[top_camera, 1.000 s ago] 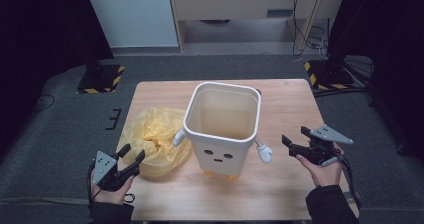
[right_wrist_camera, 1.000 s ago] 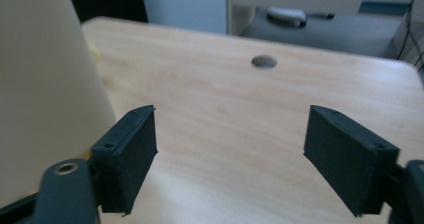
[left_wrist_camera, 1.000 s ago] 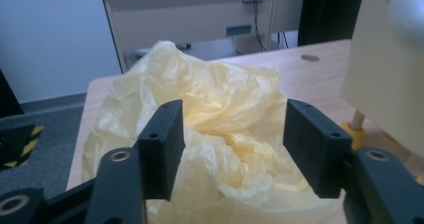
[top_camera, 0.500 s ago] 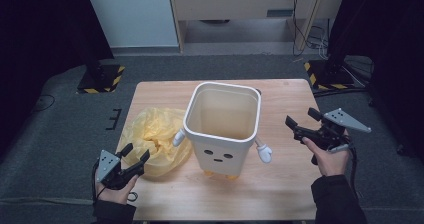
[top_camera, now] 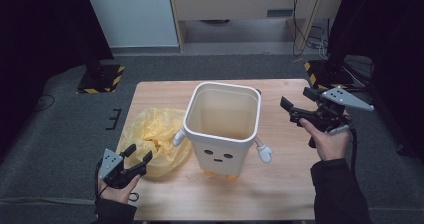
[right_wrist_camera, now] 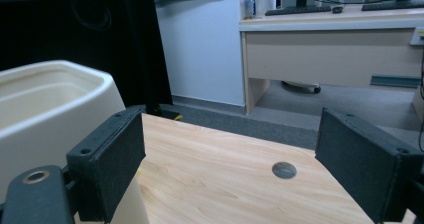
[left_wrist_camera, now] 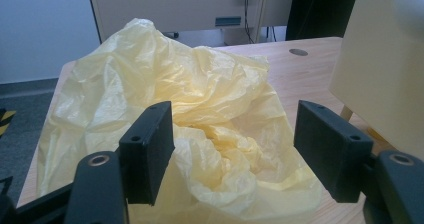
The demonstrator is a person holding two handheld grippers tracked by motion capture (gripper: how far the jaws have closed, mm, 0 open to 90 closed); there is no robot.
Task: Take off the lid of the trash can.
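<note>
Bin [top_camera: 223, 126] is stood upright at the middle of the table [top_camera: 280, 184], its mouth open and nothing in it. To the left of the bin, touching its side, the crumpled yellow bag [top_camera: 152, 139] is spread flat. Nearer to the bag is the left gripper [top_camera: 134, 160], held just in front of it with jaws spread wide and pointed straight at the folds. Right of the bin, the right gripper [top_camera: 289, 111] is raised, jaws likewise parted and nothing grasped.

Both grippers black: left gripper [top_camera: 134, 159], right gripper [top_camera: 291, 106]; grey triangular top plates, screwed rectangular jaw pads, dark sleeves.
</note>
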